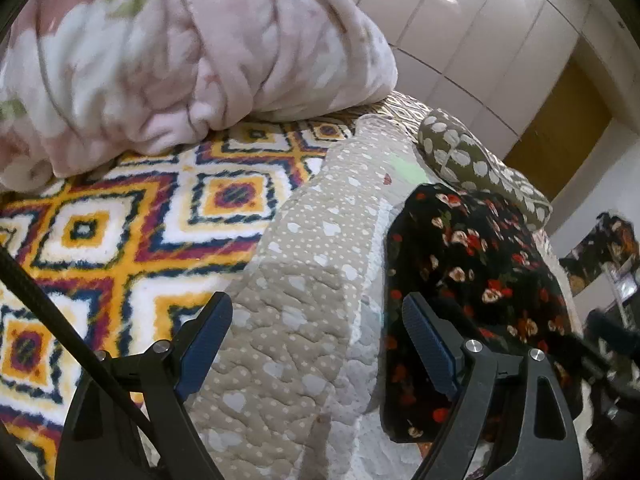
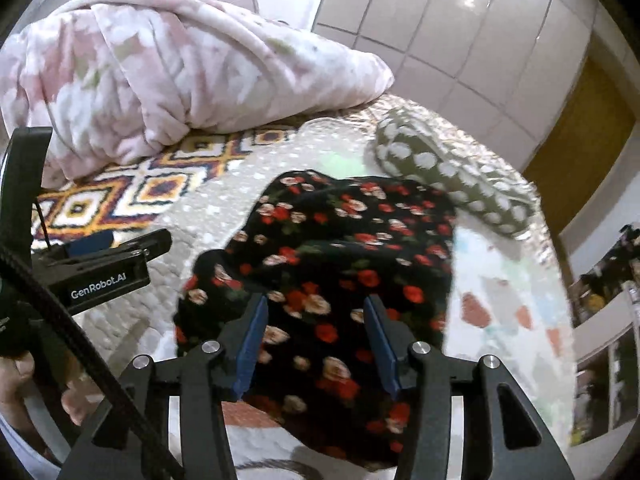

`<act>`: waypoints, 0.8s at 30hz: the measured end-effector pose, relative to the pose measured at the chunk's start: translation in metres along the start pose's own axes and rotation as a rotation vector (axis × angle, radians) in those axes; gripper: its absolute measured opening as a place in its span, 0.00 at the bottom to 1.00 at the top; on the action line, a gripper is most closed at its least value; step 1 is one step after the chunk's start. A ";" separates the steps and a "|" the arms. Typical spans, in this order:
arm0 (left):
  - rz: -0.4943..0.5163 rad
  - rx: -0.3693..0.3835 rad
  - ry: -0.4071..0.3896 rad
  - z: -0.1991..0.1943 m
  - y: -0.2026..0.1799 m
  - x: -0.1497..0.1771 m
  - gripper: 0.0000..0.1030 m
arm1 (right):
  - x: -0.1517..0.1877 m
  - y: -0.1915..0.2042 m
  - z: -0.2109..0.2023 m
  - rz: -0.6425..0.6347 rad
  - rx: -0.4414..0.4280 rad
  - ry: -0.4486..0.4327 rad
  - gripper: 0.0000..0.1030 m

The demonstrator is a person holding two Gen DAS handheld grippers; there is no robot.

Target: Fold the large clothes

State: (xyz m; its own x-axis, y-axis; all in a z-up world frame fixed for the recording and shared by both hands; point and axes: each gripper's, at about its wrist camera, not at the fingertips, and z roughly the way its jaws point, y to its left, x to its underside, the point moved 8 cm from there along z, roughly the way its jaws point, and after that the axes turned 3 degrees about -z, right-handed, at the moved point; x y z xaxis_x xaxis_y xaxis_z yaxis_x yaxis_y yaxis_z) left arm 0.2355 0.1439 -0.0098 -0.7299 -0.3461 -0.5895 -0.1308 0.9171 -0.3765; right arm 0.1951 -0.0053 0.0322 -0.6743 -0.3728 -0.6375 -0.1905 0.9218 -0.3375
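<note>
A black garment with red and cream flowers (image 2: 340,256) lies in a folded bundle on a beige quilted bedspread (image 2: 224,200). It also shows in the left wrist view (image 1: 472,280), right of a raised fold of the bedspread (image 1: 312,280). My right gripper (image 2: 316,340) is open, its blue-padded jaws standing apart just above the garment's near part, holding nothing. My left gripper (image 1: 318,328) is open and empty over the beige fold, left of the garment. It also shows from the side in the right wrist view (image 2: 120,248).
A pink floral blanket (image 1: 160,60) is heaped at the back of the bed. A patterned yellow, white and purple rug-like cover (image 1: 120,232) lies to the left. An olive pillow with white leaves (image 2: 448,176) lies behind the garment. White wardrobe doors (image 2: 460,20) stand beyond.
</note>
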 end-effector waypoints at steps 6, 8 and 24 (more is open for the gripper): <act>0.038 0.058 -0.001 -0.005 -0.018 0.005 0.84 | 0.010 -0.044 -0.016 0.076 0.017 -0.005 0.56; 0.025 0.114 0.006 -0.007 -0.025 0.004 0.84 | 0.016 -0.080 -0.018 0.226 -0.058 -0.005 0.66; -0.013 0.301 0.240 0.053 -0.067 0.040 0.94 | 0.067 -0.139 0.144 0.934 -0.829 0.054 0.96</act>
State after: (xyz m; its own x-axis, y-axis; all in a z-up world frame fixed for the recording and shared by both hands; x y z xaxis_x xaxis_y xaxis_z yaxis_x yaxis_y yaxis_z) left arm 0.2505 0.0577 -0.0462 -0.8703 -0.2682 -0.4130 0.0362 0.8016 -0.5967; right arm 0.2794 -0.1740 -0.0632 -0.8184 0.4461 -0.3623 -0.0023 0.6278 0.7783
